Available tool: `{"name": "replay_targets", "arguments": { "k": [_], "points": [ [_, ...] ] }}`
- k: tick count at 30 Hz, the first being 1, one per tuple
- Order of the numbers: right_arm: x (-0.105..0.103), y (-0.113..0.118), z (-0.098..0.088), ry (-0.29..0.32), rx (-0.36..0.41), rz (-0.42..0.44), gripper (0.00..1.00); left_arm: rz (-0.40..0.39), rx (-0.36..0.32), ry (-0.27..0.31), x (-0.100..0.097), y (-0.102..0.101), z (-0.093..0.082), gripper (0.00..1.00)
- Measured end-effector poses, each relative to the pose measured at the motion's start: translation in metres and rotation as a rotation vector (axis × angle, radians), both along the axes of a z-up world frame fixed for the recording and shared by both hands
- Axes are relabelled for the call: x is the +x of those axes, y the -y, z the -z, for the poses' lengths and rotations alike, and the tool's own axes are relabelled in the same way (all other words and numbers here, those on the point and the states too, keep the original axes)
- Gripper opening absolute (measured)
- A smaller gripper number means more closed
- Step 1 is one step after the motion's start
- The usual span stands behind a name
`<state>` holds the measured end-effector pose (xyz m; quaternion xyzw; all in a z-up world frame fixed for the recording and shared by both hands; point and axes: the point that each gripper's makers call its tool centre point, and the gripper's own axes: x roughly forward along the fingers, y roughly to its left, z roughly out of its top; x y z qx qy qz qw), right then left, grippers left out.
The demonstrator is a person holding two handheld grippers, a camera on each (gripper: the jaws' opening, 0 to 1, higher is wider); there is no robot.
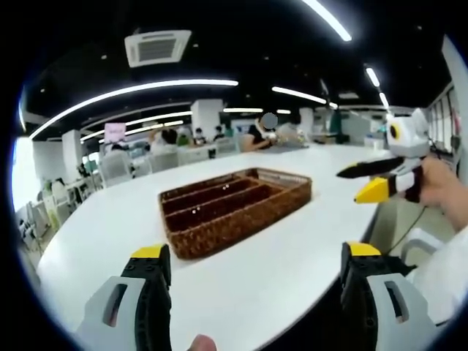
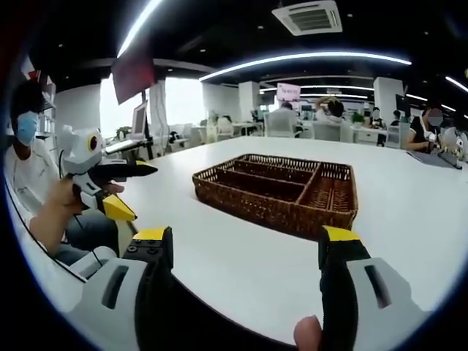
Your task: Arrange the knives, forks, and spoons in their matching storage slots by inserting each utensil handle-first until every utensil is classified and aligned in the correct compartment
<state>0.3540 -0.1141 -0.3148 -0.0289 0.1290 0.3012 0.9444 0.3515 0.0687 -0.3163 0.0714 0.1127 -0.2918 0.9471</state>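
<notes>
On the white counter (image 1: pixel 292 256) sat a brown wicker tray (image 1: pixel 235 208), its long slots and one cross slot holding no cutlery that could be seen. Left tongs (image 1: pixel 256 267) and right tongs (image 2: pixel 245 245) hovered near its front, both spread wide and gripping nothing. Far behind, people sat at desks.
</notes>
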Motion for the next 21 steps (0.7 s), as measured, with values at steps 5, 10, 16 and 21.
{"name": "replay_targets", "arguments": {
  "k": [5,10,16,21],
  "points": [
    [0.0008,0.0016,-0.0023,-0.001,0.007,0.004,0.84,-0.007,0.002,0.009,0.0009,-0.0019,-0.0043,0.97],
    [0.0013,0.0024,-0.0035,0.005,0.011,0.009,0.84,-0.009,0.004,0.010,0.0018,-0.0016,-0.0043,0.97],
    [0.0030,0.0052,-0.0028,0.004,0.014,0.014,0.84,-0.002,0.017,-0.007,0.0027,0.0033,0.0032,0.97],
    [0.0025,0.0059,-0.0032,0.010,0.009,0.022,0.84,0.001,0.016,-0.007,0.0015,0.0031,0.0019,0.97]
  ]
}}
